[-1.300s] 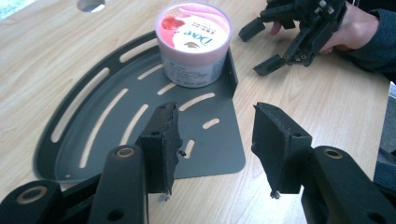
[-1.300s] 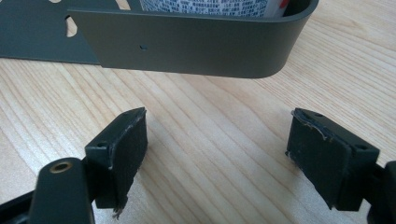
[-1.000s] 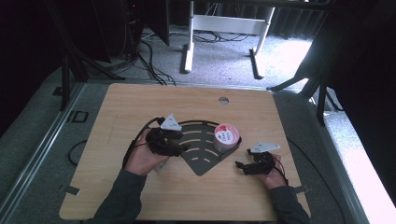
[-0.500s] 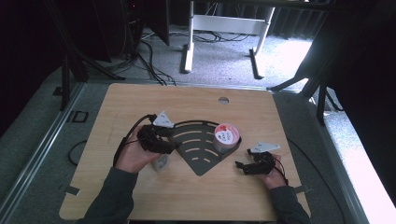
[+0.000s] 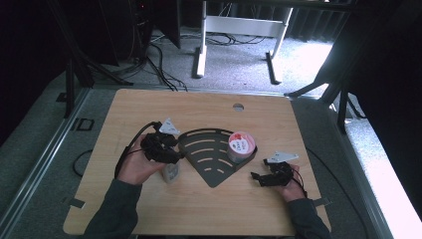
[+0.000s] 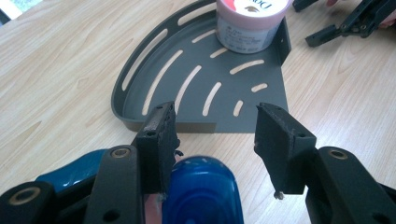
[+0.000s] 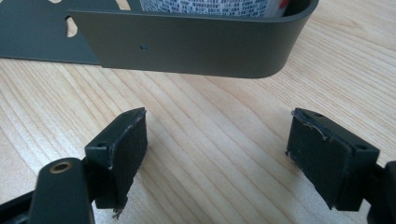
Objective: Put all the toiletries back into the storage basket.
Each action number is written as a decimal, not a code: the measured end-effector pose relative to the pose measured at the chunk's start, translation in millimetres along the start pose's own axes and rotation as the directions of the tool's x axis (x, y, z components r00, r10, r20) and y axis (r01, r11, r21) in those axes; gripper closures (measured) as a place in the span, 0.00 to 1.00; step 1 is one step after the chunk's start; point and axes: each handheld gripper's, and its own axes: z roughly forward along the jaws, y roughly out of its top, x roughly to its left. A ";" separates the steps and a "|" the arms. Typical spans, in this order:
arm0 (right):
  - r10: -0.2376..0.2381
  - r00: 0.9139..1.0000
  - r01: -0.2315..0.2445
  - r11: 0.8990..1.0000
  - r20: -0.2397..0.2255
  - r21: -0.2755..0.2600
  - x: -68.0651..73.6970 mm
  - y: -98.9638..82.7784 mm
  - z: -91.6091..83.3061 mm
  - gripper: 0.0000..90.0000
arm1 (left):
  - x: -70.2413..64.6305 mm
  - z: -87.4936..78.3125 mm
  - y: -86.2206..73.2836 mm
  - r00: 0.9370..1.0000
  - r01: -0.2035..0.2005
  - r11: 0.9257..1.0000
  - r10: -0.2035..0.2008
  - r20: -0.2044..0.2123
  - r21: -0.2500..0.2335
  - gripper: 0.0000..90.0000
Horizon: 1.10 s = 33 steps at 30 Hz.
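A dark grey quarter-round slotted tray (image 5: pixel 211 172) lies mid-table. A pink-lidded white jar (image 5: pixel 241 146) stands in its right corner, and the left gripper view has the jar (image 6: pixel 251 23) at the far end of the tray (image 6: pixel 266 105). My left gripper (image 5: pixel 174 155) hovers at the tray's left edge, jaws open (image 6: pixel 215 135). A small blue-topped container (image 6: pixel 201 193) sits low behind its fingertips, against the left jaw with a gap to the right one; from above the container (image 5: pixel 170 173) looks pale and stands on the table. My right gripper (image 5: pixel 258 178) rests open (image 7: pixel 215 154), facing the tray's wall (image 7: pixel 187 46).
The wooden table (image 5: pixel 149 104) has a round cable hole (image 5: pixel 238 107) near its far edge. Cables trail from both grippers. Beyond the table, desk legs (image 5: pixel 200 47) stand on grey carpet with loose cables.
My left hand has drawn slightly back and left, uncovering the small container beside it. The right gripper, tray and jar have not moved.
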 end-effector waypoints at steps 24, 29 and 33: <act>0.002 1.000 -0.002 1.000 0.000 -0.001 0.0 0.0 0.0 0.22 | 4.3 1.1 -8.7 1.000 -0.005 0.996 0.006 -0.013 0.091 0.59; 0.004 1.000 -0.004 1.000 -0.003 -0.002 -0.2 0.0 0.0 0.22 | 5.0 1.9 -10.5 1.000 -0.009 0.994 0.010 -0.013 0.113 0.61; 0.003 1.000 -0.003 1.000 -0.001 -0.002 0.0 0.0 0.0 0.22 | 5.4 2.5 -11.5 1.000 -0.005 0.993 0.005 -0.007 0.121 0.60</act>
